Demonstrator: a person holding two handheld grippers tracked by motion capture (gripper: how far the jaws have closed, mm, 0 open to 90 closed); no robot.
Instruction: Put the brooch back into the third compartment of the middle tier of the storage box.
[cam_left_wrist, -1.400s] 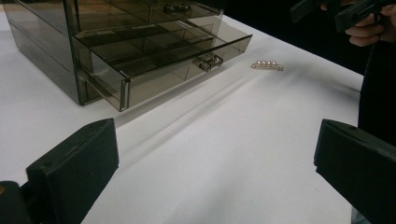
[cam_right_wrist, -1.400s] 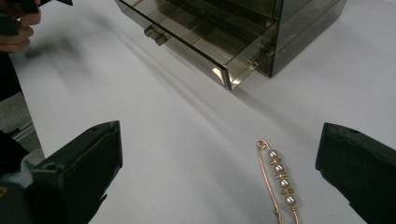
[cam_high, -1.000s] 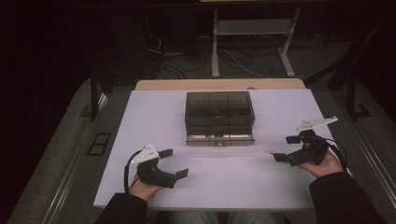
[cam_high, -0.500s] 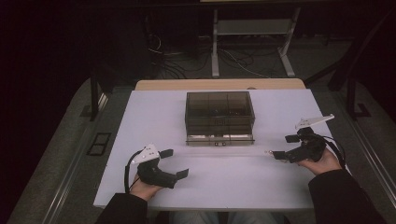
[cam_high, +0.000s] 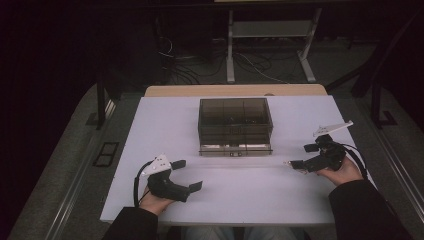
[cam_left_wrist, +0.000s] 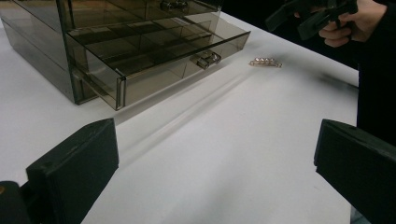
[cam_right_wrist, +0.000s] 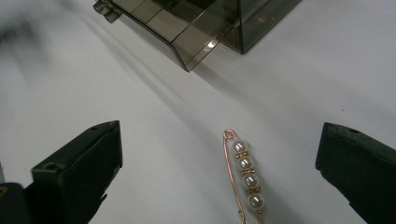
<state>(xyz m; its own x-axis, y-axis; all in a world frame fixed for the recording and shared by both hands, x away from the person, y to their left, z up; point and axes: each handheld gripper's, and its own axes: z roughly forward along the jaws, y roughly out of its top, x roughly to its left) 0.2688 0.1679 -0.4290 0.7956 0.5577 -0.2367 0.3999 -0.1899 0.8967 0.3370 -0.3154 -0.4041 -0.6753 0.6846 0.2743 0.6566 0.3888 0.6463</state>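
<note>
Four pearls line the gold brooch pin (cam_right_wrist: 243, 179), which lies flat on the white table (cam_high: 250, 195) right of the smoked drawer box (cam_high: 235, 125), whose bottom drawer (cam_left_wrist: 159, 60) is pulled partly out. Right gripper (cam_high: 309, 156) hovers beside the pin, jaws spread wide. Left gripper (cam_high: 187, 175), nearer the person, also gapes, holding nothing.

One smoked drawer box (cam_high: 235, 125) on counter (cam_high: 165, 120). One pearl pin (cam_right_wrist: 245, 177), four pearls. My grippers: two, left (cam_high: 187, 175), right (cam_high: 304, 156); two jaws each.

Black tongs (cam_high: 187, 175), dark sleeves (cam_high: 362, 210)
</note>
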